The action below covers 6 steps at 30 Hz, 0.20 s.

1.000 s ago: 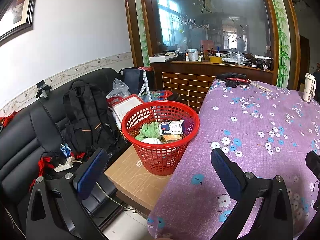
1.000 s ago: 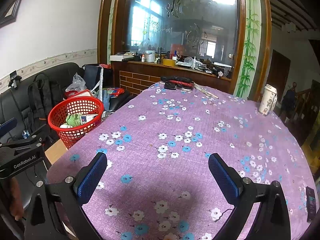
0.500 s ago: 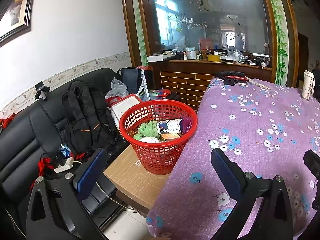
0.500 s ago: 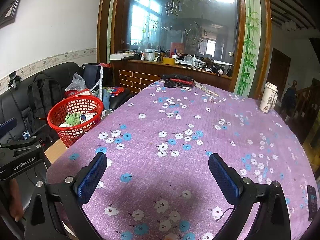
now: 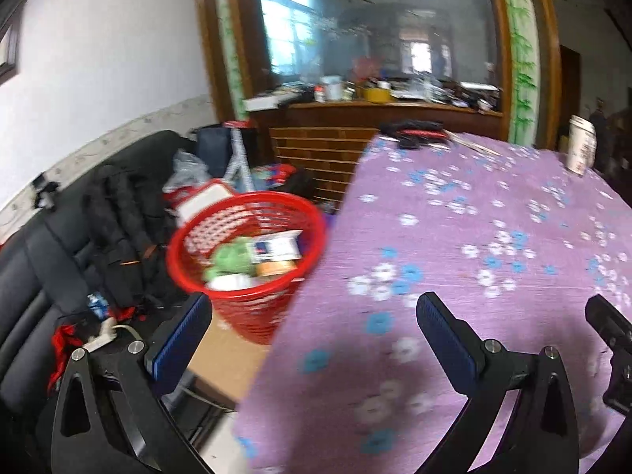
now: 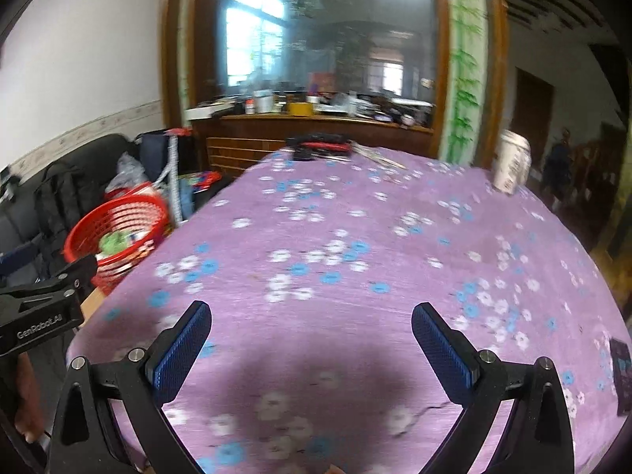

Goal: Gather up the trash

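Observation:
A red mesh basket [image 5: 245,308] stands on a cardboard box left of the table; inside lie a green crumpled wad [image 5: 231,258], a small printed box [image 5: 276,247] and other scraps. The basket [image 6: 114,233] also shows at the left of the right wrist view. My left gripper [image 5: 312,333] hangs open over the table's left corner, nothing between its blue pads. My right gripper [image 6: 312,341] is open above the purple flowered tablecloth [image 6: 355,245], empty. A white paper cup [image 6: 511,166] stands upright at the table's far right edge. Both views are motion-blurred.
A black sofa [image 5: 35,260] with a black backpack [image 5: 118,229] fills the left. A dark bundle with red [image 5: 414,130] lies at the table's far end. A wooden counter [image 5: 375,106] with clutter runs behind. A dark flat item [image 6: 620,375] lies at the table's right edge.
Both grippers have swung to the right and risen slightly, so the basket slid left in both views. Both stay open and empty; the views have blurred.

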{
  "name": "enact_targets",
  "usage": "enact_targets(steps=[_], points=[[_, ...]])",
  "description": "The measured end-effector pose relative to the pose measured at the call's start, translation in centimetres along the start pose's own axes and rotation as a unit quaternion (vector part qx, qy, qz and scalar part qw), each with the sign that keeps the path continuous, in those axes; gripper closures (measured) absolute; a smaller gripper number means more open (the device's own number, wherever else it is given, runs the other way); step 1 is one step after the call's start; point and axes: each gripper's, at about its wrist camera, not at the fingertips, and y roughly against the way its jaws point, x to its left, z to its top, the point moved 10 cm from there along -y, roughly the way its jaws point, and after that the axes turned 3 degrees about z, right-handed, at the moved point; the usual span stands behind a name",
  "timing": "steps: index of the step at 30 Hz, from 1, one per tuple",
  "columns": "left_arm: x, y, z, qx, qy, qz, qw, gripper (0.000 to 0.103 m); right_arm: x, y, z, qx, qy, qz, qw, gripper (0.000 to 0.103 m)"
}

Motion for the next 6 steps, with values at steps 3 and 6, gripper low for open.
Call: enact_targets(steps=[3,6], points=[[-5.0,-1.1,0.4,0.026,-0.021,-0.049,0.9982,0.0,-4.7,-0.9,0.1,0.015,-0.03,-0.043,0.999,0.0],[-11.2,-2.5,-0.1,0.065,-0.053,-0.111,0.9903,0.0,-8.3,-2.1,-0.3,0.04,-0.058,-0.068,0.995,0.0]])
